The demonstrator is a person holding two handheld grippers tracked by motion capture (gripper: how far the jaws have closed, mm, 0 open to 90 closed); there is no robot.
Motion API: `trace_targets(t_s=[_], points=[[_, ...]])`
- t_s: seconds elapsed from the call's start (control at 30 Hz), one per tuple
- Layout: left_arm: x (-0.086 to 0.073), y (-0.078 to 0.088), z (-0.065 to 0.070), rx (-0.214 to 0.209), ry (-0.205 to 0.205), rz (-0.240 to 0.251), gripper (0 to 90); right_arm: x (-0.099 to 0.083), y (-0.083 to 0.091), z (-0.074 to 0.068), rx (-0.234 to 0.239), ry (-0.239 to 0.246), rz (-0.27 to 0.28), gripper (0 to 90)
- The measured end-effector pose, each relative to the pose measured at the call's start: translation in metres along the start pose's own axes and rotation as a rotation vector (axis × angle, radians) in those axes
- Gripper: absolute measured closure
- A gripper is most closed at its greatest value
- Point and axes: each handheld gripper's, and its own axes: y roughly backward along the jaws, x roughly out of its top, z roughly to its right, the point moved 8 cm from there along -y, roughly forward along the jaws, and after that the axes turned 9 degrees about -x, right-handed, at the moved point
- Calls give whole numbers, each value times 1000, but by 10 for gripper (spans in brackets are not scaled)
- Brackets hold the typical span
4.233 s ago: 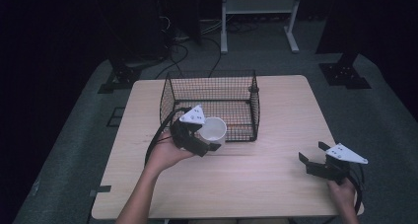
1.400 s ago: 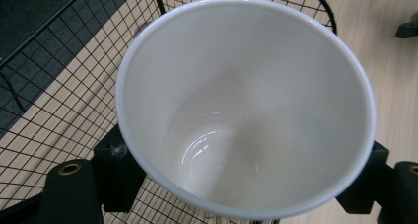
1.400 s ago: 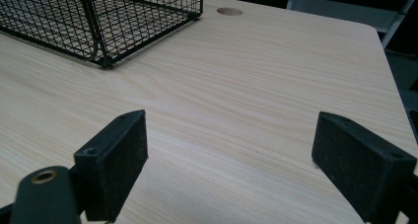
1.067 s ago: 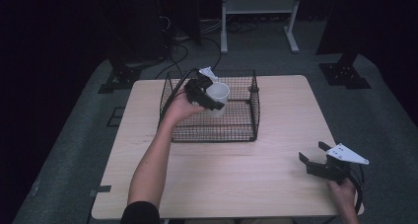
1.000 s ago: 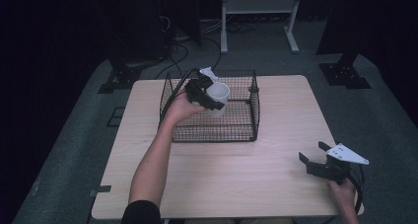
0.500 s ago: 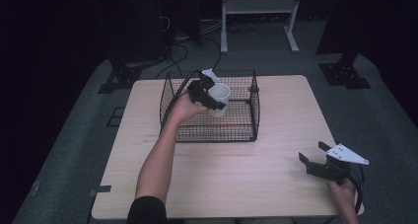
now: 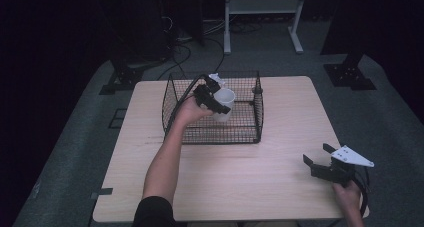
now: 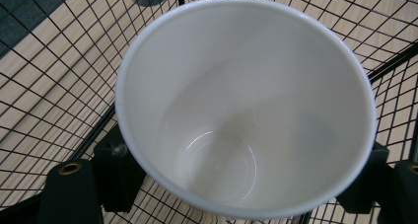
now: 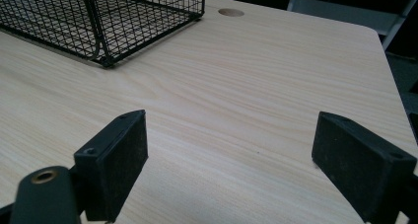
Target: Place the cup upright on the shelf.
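The cup (image 8: 246, 110) looked glossy and smooth — the basket (image 7: 250, 129) black wire mesh, the table (image 9: 256, 76) matt pale wood grain.

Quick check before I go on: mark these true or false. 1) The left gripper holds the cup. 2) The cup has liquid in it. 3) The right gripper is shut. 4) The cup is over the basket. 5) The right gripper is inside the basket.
1) True: the left gripper is clamped on the white cup.
2) False: the cup is empty.
3) False: the right gripper has its jaws wide apart, nothing between them.
4) True: it hangs within the wire basket.
5) False: it rests over the table, near the front right corner.
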Motion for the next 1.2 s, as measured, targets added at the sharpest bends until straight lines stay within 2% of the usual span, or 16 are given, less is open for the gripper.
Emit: trace_targets(t_s=[0.2,0.47,0.6,0.77,0.9,1.07,1.2], points=[[-5,-7,-4,0,10,-26,218,0,0,0,1,1,1,131],[-10,-17,-8,-23,22,-51,218,0,0,0,3,0,1,131],[-12,-21,-10,-38,36,-55,218,0,0,0,3,0,1,131],[-12,-23,-10,-41,32,-56,217,0,0,0,3,0,1,130],[-15,-27,-12,-57,58,-64,218,0,0,0,3,0,1,131],[-19,-30,-14,-59,61,-84,217,0,0,0,2,0,1,131],[-19,-30,-14,-58,52,-80,217,0,0,0,2,0,1,131]])
